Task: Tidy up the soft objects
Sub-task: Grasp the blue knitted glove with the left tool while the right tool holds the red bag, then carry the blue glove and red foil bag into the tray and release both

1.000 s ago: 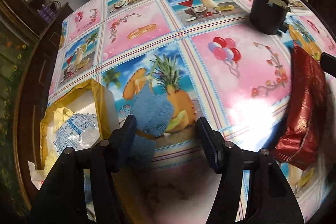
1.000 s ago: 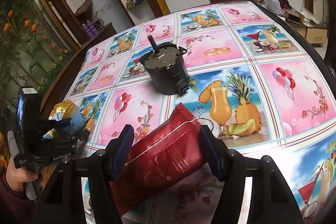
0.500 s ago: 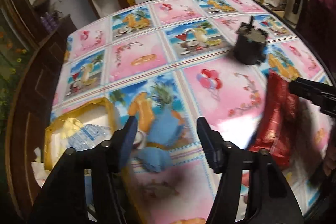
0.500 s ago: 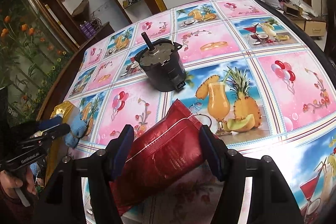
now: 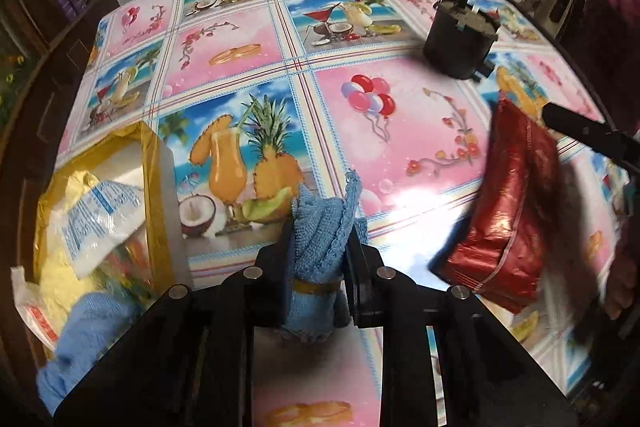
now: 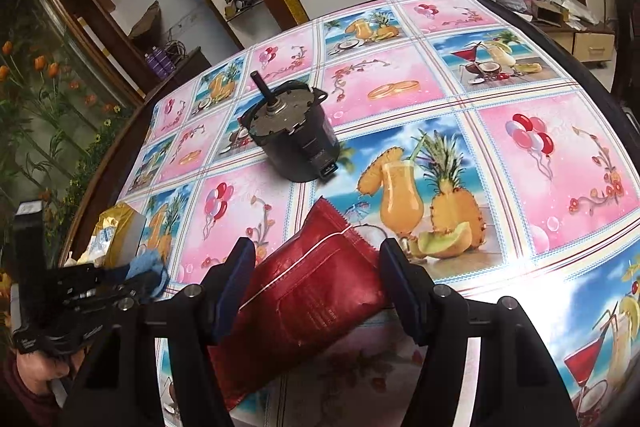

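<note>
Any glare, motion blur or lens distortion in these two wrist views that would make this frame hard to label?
Left wrist view: white glare on the tablecloth beside the red pouch, whose edge smears with motion blur; the blue knitted cloth in the left gripper stays sharp. Right wrist view: mostly sharp, glare near the right edge, strong fisheye bending of the table rim.

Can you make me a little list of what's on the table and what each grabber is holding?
table cover: picture tablecloth with pineapples, drinks and balloons
left gripper: fingers shut on the blue knitted cloth
right gripper: fingers either side of the red foil packet, which touches both
dark thing: black motor with a shaft sticking up, standing beyond the packet
gold box: at the table's left edge, open, holding plastic packets and another blue cloth
</note>
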### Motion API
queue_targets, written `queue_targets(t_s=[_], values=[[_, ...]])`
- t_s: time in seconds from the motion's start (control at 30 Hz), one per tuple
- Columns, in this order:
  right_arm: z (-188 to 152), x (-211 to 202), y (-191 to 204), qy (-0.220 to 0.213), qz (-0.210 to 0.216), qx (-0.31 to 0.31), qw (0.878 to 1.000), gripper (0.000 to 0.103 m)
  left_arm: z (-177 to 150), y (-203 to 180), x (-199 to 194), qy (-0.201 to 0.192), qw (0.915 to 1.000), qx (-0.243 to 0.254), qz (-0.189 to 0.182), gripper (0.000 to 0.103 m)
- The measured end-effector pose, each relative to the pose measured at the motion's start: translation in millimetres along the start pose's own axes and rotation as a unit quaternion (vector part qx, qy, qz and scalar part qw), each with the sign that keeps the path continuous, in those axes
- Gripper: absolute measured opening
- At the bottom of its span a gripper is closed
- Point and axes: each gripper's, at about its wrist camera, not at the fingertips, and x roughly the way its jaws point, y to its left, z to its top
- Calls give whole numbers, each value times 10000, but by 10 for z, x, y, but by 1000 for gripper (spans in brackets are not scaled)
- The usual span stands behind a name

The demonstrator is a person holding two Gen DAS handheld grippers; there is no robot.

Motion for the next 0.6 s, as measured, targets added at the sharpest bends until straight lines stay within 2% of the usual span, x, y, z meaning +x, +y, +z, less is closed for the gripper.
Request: queue_targets(t_s=[0.13, 0.23, 0.33, 0.43, 0.53, 0.6], values=[[0, -16, -18, -97, -100, -48, 9999, 65, -238, 10, -400, -528, 9943, -534, -756, 20], [-49, -53, -86, 35, -316, 94, 9995, 65, -472, 42, -725, -921, 9875, -727, -1052, 20], [-189, -139, -199, 359, -36, 713, 9968, 65, -698, 80, -998, -1290, 9808, -768, -1247, 20], [-292, -66, -183, 738, 254, 1263, 9889, 65, -869, 130, -1144, -1526, 9744, -848, -1417, 20], [-253, 18, 11, 774, 31, 1335, 9880, 66, -1033, 175, -1243, -1666, 9736, -817, -1327, 20], [-214, 112, 168, 813, -215, 1343, 9874, 70, -1167, 231, -1296, -1703, 9720, -853, -1374, 20]])
